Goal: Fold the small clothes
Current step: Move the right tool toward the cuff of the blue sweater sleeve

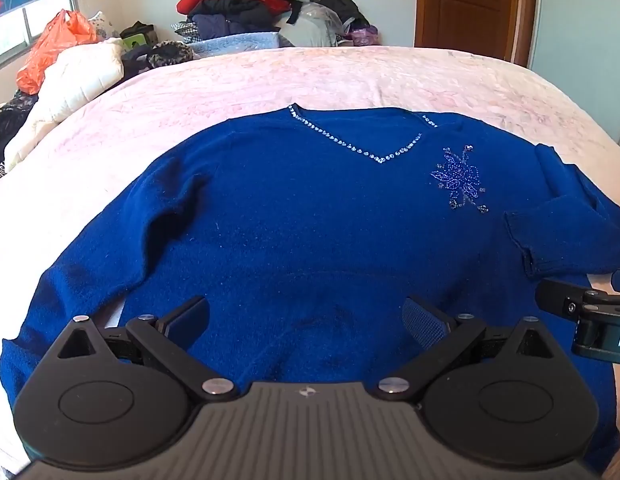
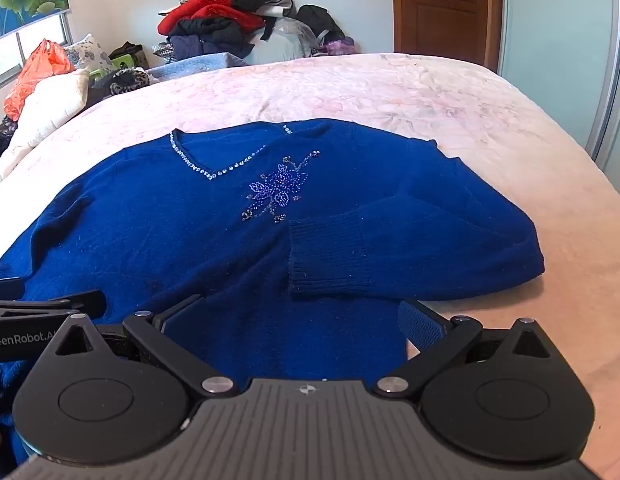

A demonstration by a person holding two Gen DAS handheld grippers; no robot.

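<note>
Both grippers' point(image 1: 306, 320) point(image 2: 302, 320) jaws apart over blue sweater point(image 1: 290, 208), neckline pointing away, hem nearest.

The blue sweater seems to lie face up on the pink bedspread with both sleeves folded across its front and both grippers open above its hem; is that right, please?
Not quite: only one sleeve is folded in. The right wrist view shows the right sleeve's ribbed cuff lying across the blue sweater; the left wrist view shows the left sleeve stretched outward on the pink bedspread. The left gripper and right gripper are open.

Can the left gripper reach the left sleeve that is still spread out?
Probably yes. The left gripper is open above the sweater's hem, and the left sleeve lies flat on the bed beside it, with nothing on top or between.
</note>
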